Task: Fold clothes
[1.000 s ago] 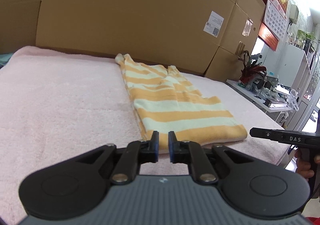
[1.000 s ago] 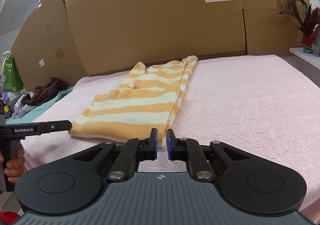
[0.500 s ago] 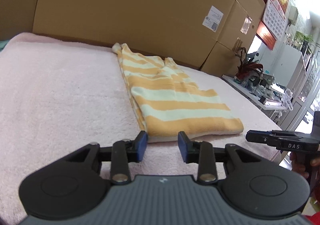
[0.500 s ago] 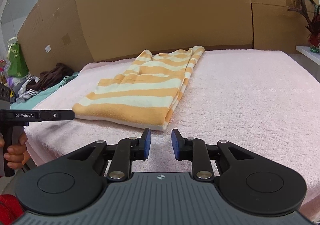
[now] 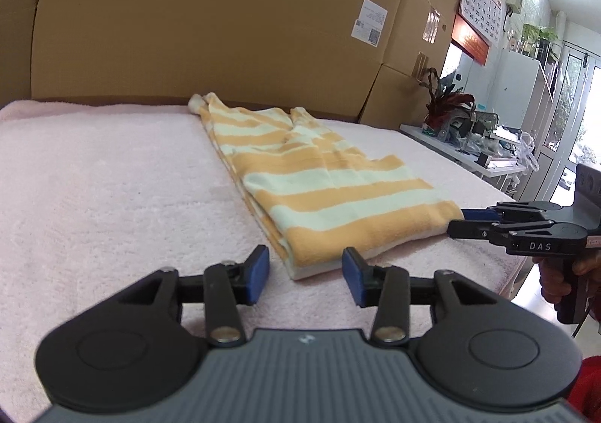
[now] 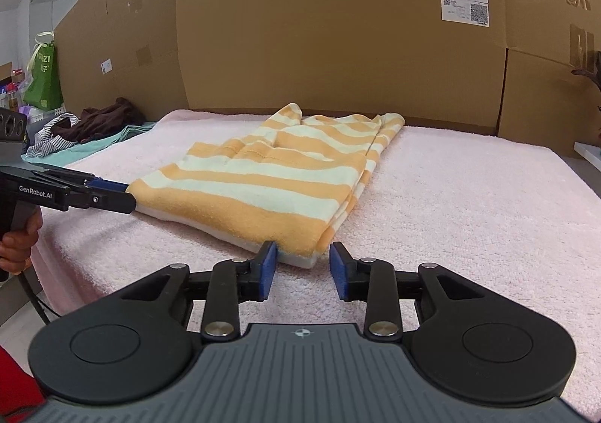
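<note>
Garment [image 5: 330, 194]: folded, long axis near-to-far on pink-covered counter [image 5: 94, 179] | left hand-held gripper [image 5: 306, 274], right hand-held gripper [image 6: 302, 265]: I see each opening, empty, at a near corner.

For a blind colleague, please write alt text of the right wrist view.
The right gripper, its jaws opening, points at the near right corner of a folded orange-and-white striped garment lying on a pink towel-covered surface. The left gripper reaches the garment's near left corner. Cardboard boxes stand behind.
</note>
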`<act>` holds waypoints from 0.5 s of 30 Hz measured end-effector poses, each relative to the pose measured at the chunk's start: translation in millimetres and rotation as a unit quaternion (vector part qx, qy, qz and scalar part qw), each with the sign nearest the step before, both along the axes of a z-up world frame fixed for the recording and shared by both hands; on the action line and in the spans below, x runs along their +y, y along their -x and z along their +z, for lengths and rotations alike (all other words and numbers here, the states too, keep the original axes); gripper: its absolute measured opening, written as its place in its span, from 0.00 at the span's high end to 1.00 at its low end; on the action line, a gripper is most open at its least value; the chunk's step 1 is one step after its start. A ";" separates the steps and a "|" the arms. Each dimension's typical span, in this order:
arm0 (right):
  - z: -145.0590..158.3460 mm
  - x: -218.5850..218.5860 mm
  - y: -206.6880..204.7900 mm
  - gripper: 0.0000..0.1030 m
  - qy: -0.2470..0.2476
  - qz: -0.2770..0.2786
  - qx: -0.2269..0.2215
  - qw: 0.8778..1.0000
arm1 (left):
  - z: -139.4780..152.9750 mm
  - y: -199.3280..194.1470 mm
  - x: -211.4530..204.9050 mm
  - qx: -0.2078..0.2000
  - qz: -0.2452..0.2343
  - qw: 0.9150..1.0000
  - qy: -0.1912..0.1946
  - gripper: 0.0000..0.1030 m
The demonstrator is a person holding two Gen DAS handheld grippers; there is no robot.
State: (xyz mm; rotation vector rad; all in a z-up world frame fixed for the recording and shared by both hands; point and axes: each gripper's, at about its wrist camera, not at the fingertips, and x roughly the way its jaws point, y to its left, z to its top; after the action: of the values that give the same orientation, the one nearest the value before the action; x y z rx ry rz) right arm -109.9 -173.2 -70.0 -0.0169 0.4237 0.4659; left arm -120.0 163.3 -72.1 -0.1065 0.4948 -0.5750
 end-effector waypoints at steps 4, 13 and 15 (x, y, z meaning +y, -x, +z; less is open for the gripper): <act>-3.2 -0.2 2.2 0.67 -0.008 0.003 -0.012 1.000 | -4.2 0.7 6.2 0.013 0.005 0.999 0.046 0.68; -8.3 -4.9 5.0 0.69 -0.027 0.003 -0.025 0.999 | -8.7 1.9 9.9 0.014 0.004 0.997 0.071 0.85; -8.7 -4.4 3.7 0.73 -0.033 0.004 -0.025 0.999 | -9.1 1.7 8.7 0.012 0.003 0.997 0.070 0.87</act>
State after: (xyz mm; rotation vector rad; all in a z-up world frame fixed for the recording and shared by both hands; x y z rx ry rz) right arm -113.6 -177.5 -78.7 0.0344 0.3598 0.4868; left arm -121.7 172.0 -81.1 -0.2488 0.4780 -0.6022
